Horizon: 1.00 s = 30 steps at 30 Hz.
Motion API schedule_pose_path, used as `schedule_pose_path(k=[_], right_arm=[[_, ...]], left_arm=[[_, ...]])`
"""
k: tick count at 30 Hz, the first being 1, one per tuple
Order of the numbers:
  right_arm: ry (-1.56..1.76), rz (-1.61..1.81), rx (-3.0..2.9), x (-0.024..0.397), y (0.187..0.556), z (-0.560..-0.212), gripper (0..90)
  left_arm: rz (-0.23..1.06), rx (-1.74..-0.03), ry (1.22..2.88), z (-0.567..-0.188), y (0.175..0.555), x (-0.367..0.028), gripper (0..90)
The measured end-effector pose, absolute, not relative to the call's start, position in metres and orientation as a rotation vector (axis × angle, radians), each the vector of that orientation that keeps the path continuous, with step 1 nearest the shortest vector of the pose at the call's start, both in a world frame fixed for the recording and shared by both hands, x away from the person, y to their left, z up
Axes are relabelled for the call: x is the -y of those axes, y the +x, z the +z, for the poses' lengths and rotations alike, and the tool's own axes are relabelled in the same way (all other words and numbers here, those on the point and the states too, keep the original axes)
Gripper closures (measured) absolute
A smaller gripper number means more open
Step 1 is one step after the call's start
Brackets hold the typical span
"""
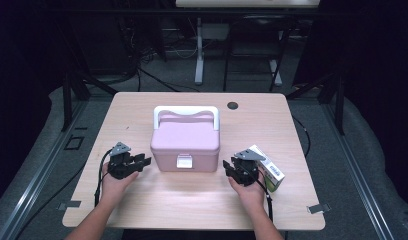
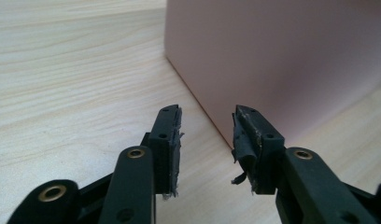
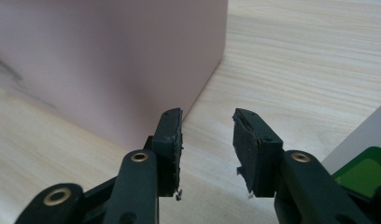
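Pale wood-grain surface [image 1: 142, 107] with a round dark hole [image 1: 233, 105] near its far edge, standing on grey floor [image 1: 39, 150] in a dark room; desk legs [image 1: 199, 50] and loose cables [image 1: 157, 77] lie beyond it. At the centre sits a pink box [image 1: 186, 142] with a white handle [image 1: 186, 111] folded over its closed lid and a pale latch [image 1: 184, 161] on the side facing me; its contents are hidden. A small white-and-green carton [image 1: 269, 170] lies near the right edge, closed, just behind my right hand [image 1: 249, 192]. My left gripper [image 1: 142, 161] rests low beside the box's left near corner, fingers [image 2: 169, 135] spread with nothing between them. My right gripper [image 1: 227, 166] mirrors it at the box's right near corner, fingers [image 3: 247, 144] likewise spread and empty, the box close ahead but not touched.
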State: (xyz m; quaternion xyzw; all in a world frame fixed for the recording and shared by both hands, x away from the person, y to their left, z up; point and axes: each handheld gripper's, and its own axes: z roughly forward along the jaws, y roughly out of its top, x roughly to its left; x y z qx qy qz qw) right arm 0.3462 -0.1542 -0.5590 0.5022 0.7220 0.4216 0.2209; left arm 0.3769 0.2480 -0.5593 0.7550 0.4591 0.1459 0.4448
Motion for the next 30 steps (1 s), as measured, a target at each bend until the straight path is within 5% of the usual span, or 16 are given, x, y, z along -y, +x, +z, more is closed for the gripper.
schedule_pose_path(k=[17,30], right_arm=[[1.435,1.182,-1.97,0.142,0.371,-0.566,62.0],[1.393,1.138,-1.976,0.131,0.365,-0.566,77.5]], left_arm=[[0.375,-1.138,1.868,-0.564,0.395,-0.23,68.0],[0.397,-1.125,1.879,-0.561,0.39,-0.225,77.3]])
